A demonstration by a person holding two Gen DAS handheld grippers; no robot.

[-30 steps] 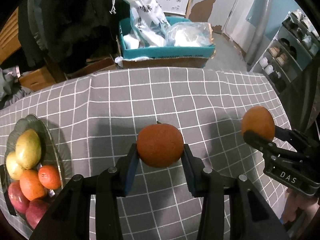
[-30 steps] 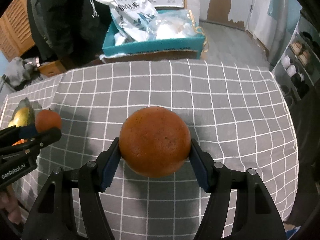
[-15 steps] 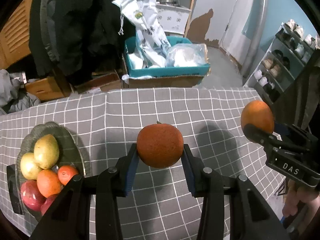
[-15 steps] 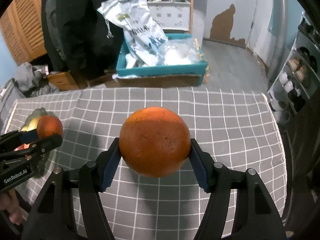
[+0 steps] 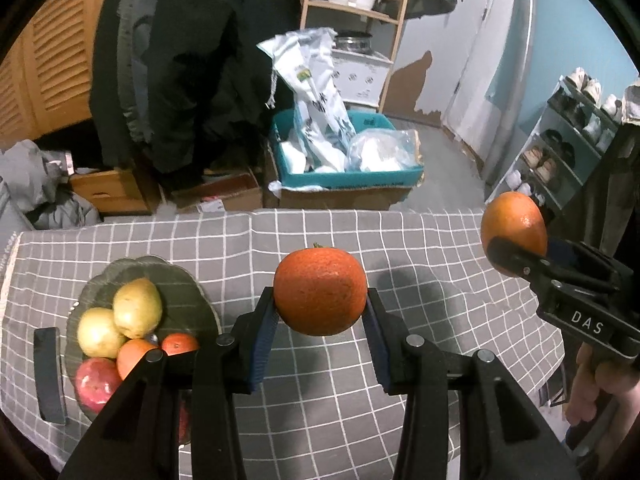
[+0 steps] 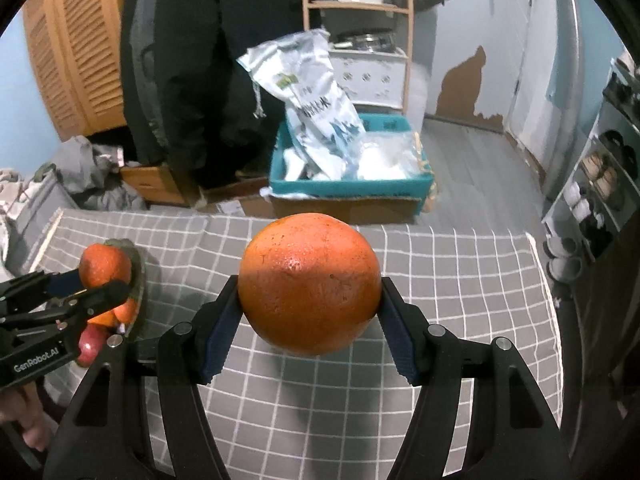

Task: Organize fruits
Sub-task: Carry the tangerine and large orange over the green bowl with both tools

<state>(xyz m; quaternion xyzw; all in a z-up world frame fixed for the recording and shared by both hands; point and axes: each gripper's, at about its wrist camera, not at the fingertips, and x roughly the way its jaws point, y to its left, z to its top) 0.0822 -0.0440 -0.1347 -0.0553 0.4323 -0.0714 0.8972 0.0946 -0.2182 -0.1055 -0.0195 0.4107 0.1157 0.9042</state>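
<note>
I have the worktop point(image 5: 248, 236), under its grey checked cloth, spread below both grippers, and the only place I see for fruit is the dark plate point(image 5: 188, 280) near its left edge, already piled with two yellow-green pears point(image 5: 138, 307), a red apple point(image 5: 96, 380) and a couple of small oranges point(image 5: 180, 345). That pile is my main worry: if I set anything round on top of it, the piece may roll off the heap, over the shallow rim and across the cloth toward the left edge. The right gripper point(image 6: 310, 312) is clamped on the big orange point(image 6: 310, 286), which bulges well past the blue pads, so I judge the hold sits on the curve of the peel and a quick swing or tilt could let it squirt out onto the worktop near the front right corner. The left gripper point(image 5: 320, 312) pinches the smaller tangerine point(image 5: 320, 290) at its sides, held clear above the middle of the worktop; squeezing harder risks bruising it. Both grippers would have to head for the same plate, so they could knock together, or the large orange could strike the tangerine, if I bring them in at once. I would place one, then the other.
</note>
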